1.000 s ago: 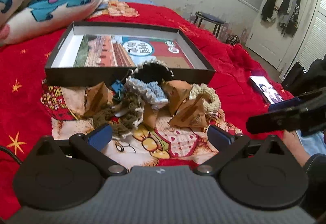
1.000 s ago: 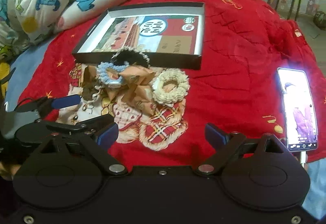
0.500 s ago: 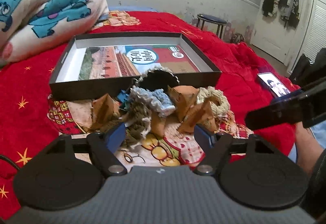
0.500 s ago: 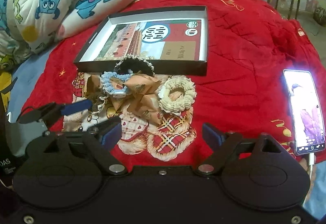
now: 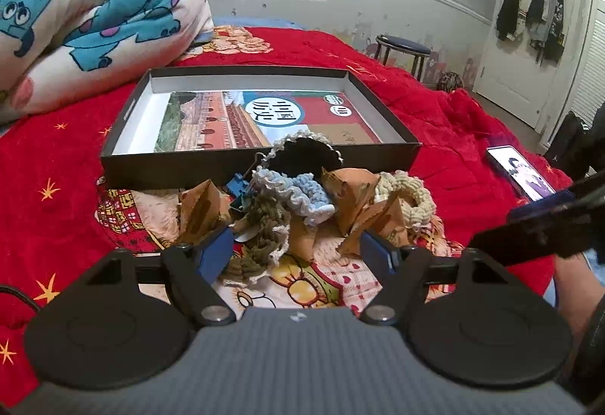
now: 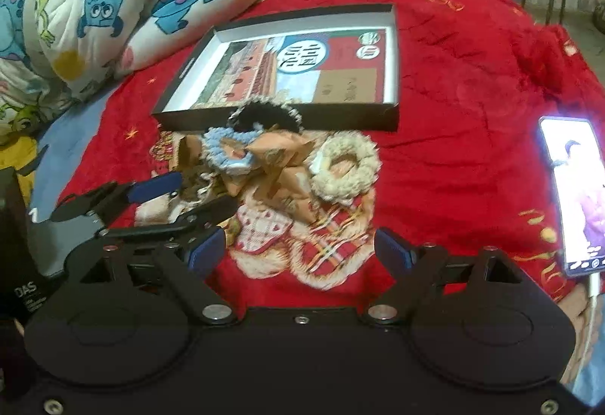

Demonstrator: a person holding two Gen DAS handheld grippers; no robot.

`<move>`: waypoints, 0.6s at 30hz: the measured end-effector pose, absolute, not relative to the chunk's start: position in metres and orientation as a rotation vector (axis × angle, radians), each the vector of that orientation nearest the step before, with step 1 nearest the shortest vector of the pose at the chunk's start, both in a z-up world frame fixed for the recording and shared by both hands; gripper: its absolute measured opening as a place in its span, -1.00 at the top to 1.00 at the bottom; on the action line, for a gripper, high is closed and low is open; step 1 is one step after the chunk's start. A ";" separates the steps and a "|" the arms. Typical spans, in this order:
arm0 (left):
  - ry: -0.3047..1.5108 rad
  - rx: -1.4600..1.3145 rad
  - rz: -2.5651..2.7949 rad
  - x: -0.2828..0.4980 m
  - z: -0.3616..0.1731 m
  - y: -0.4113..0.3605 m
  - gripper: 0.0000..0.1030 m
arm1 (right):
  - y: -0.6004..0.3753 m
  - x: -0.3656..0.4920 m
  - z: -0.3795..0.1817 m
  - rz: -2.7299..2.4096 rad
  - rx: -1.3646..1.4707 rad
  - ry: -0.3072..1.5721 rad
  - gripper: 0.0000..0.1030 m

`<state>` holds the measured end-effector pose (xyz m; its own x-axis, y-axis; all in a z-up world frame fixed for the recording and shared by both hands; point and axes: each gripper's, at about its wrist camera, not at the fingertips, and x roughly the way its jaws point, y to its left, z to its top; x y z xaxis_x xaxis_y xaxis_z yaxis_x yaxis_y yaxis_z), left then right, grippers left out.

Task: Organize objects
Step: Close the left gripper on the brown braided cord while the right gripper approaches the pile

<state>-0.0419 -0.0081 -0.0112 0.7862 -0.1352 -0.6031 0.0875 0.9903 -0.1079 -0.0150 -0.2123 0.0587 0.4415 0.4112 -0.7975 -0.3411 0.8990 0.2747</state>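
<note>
Red bedding carries a shallow box (image 5: pixel 261 160) with a heap of scrunchies (image 5: pixel 295 195) and paper packets just before it, handy for loading; left claw (image 5: pixel 297 250) gapes around the heap's near edge, right claw (image 6: pixel 300 250) gapes empty, short of it.

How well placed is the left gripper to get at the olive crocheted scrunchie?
Probably well: the left gripper is open, and the olive scrunchie lies at the pile's near edge between its fingers, nothing on top.

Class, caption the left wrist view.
Open left hand-held gripper nears olive crocheted scrunchie before a shallow black box.
</note>
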 end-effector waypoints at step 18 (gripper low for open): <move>0.728 -0.143 -0.129 -0.036 -0.019 -0.004 -0.09 | -0.210 -0.016 0.057 0.480 0.080 1.024 -0.70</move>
<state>-0.0361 -0.0037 -0.0191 0.7392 -0.1668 -0.6525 0.0672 0.9823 -0.1750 -0.0161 -0.2095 0.0569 0.4261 0.4207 -0.8009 -0.3468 0.8936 0.2849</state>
